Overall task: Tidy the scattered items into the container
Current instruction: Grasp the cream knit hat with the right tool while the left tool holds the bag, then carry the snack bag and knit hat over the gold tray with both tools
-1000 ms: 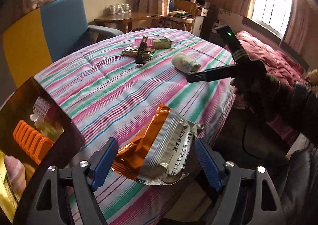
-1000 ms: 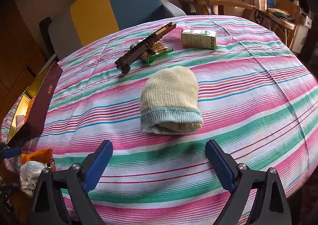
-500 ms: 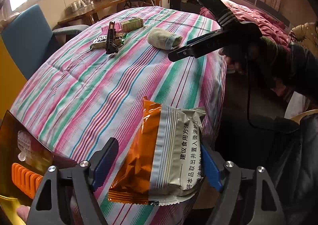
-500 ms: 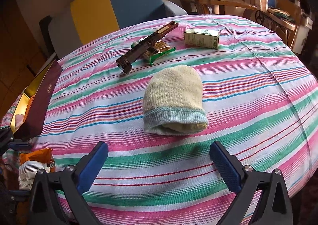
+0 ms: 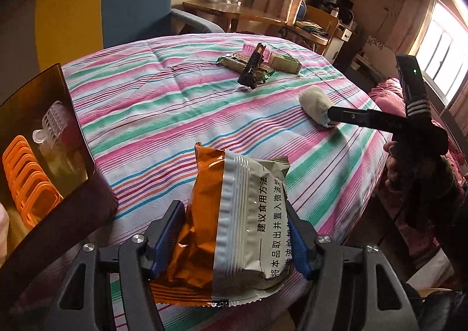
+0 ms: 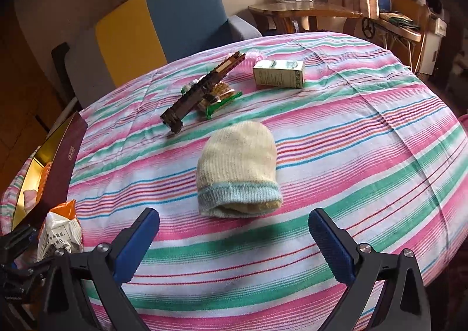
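The container (image 5: 44, 155), a dark box with a gold lining, sits at the left edge of my table (image 5: 181, 103), which wears a pink, green and white striped cloth. Inside the box I see an orange slotted rack (image 5: 27, 179) and a clear plastic piece (image 5: 54, 123) beside it. My left gripper (image 5: 234, 240) holds the orange-and-silver snack packet (image 5: 234, 225) just beside the box's near corner, its blue pads pinching the packet from both sides. My right gripper (image 6: 234, 243) hovers low over the near edge of the table with its fingers spread wide and nothing between them. Just ahead of it lies the cream knit hat (image 6: 238, 170) with a pale blue band, its opening facing me. Toward the far edge I see a dark brick-built toy (image 6: 201, 91) lying across a green-edged biscuit wrapper (image 6: 219, 97), and a small green and white carton (image 6: 278, 73) apart to their right. Behind the table stands a chair (image 6: 163, 15) in blue and yellow.
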Action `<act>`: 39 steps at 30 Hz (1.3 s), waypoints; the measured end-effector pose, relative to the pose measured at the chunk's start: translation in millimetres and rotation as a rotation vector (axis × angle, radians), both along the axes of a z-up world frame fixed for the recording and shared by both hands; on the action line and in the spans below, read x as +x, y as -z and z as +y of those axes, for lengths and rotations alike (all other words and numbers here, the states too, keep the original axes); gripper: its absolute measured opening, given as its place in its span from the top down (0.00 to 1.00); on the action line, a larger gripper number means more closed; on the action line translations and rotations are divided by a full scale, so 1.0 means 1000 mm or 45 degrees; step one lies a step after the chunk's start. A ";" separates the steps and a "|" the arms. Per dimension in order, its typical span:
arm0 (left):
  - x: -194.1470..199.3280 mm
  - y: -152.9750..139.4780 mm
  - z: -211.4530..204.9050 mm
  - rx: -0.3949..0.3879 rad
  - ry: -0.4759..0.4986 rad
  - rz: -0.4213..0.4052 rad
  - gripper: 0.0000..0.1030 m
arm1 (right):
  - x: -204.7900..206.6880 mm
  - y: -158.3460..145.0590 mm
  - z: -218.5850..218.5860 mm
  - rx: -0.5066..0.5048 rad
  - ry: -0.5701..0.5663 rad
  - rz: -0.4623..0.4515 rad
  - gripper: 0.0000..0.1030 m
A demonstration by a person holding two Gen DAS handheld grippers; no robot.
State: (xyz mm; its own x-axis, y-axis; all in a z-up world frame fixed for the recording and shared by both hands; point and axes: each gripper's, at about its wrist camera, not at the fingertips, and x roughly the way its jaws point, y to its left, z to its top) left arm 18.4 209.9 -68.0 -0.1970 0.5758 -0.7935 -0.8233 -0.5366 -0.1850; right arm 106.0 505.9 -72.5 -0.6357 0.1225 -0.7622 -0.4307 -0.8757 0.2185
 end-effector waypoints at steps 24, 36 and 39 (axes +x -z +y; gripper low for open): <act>0.005 0.006 0.002 0.007 -0.077 -0.007 0.38 | -0.037 -0.003 -0.004 0.143 -0.087 -0.088 0.41; 0.009 -0.027 -0.030 0.142 -0.160 0.018 0.39 | -0.026 -0.009 -0.061 -0.002 -0.213 -0.006 0.41; 0.005 -0.036 -0.043 0.168 -0.215 0.032 0.39 | -0.031 -0.019 -0.078 -0.003 -0.264 0.028 0.41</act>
